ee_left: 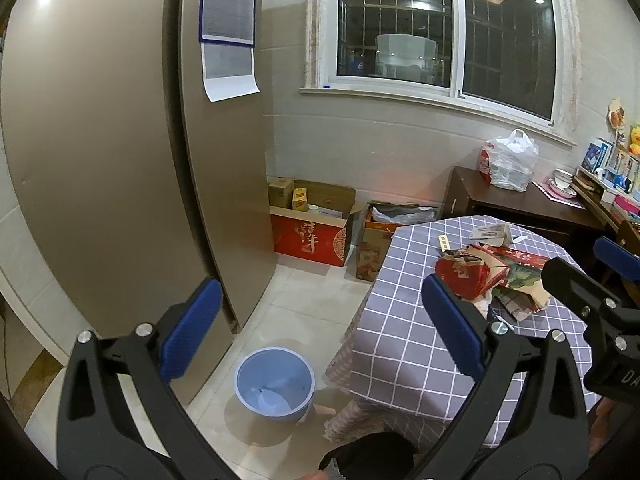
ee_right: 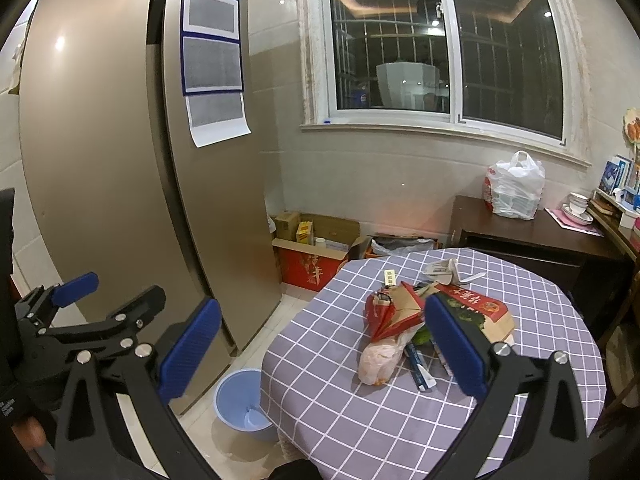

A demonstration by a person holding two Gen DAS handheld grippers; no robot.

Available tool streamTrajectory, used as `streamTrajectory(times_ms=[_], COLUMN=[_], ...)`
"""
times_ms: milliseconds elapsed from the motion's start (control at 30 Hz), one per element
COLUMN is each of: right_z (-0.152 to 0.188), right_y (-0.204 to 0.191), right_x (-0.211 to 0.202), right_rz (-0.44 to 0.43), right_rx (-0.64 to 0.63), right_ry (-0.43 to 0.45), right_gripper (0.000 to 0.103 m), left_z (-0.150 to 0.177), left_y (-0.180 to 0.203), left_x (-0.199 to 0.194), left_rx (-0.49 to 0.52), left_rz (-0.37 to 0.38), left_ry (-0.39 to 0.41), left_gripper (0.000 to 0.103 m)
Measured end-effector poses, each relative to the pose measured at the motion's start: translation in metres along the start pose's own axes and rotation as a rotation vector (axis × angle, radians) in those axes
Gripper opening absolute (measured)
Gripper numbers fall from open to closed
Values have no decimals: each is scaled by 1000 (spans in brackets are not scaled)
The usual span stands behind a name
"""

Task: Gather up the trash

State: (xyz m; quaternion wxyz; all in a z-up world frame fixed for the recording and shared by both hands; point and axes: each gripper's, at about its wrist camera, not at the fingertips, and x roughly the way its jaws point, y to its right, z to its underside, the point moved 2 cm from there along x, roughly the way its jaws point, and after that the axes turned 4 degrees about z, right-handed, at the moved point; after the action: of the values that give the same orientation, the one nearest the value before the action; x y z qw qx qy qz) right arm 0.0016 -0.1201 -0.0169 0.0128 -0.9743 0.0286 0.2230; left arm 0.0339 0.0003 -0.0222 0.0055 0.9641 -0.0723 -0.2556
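Observation:
A heap of trash (ee_right: 420, 320) lies on the round table with a purple checked cloth (ee_right: 340, 400): a torn red carton (ee_right: 476, 308), crumpled red paper (ee_right: 380, 312), a pale plastic bag (ee_right: 380, 360) and paper scraps (ee_right: 444, 268). The same trash heap (ee_left: 492, 276) shows in the left wrist view. A blue bin (ee_left: 274, 384) stands on the floor left of the table, also the blue bin (ee_right: 240, 404). My left gripper (ee_left: 320, 332) is open above the floor and bin. My right gripper (ee_right: 324, 344) is open over the table's near side, short of the heap. Both are empty.
A tall beige fridge (ee_left: 120, 160) fills the left. Cardboard boxes (ee_left: 312, 224) sit on the floor under the window. A dark wooden sideboard (ee_right: 540, 232) carries a white plastic bag (ee_right: 516, 188) and bowls. A cluttered shelf (ee_left: 616, 176) stands at the far right.

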Motion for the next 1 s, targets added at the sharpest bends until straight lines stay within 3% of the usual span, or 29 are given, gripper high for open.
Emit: streamTrajectory(times_ms=[1000], right_z=[1], right_y=[13], right_x=[-6], right_rz=[-1], right_rx=[25], right_ry=[8], right_gripper=[99], left_z=[-3], left_y=[8], left_x=[-2], left_rx=[11], left_rz=[18], left_ry=[-2], left_gripper=[98])
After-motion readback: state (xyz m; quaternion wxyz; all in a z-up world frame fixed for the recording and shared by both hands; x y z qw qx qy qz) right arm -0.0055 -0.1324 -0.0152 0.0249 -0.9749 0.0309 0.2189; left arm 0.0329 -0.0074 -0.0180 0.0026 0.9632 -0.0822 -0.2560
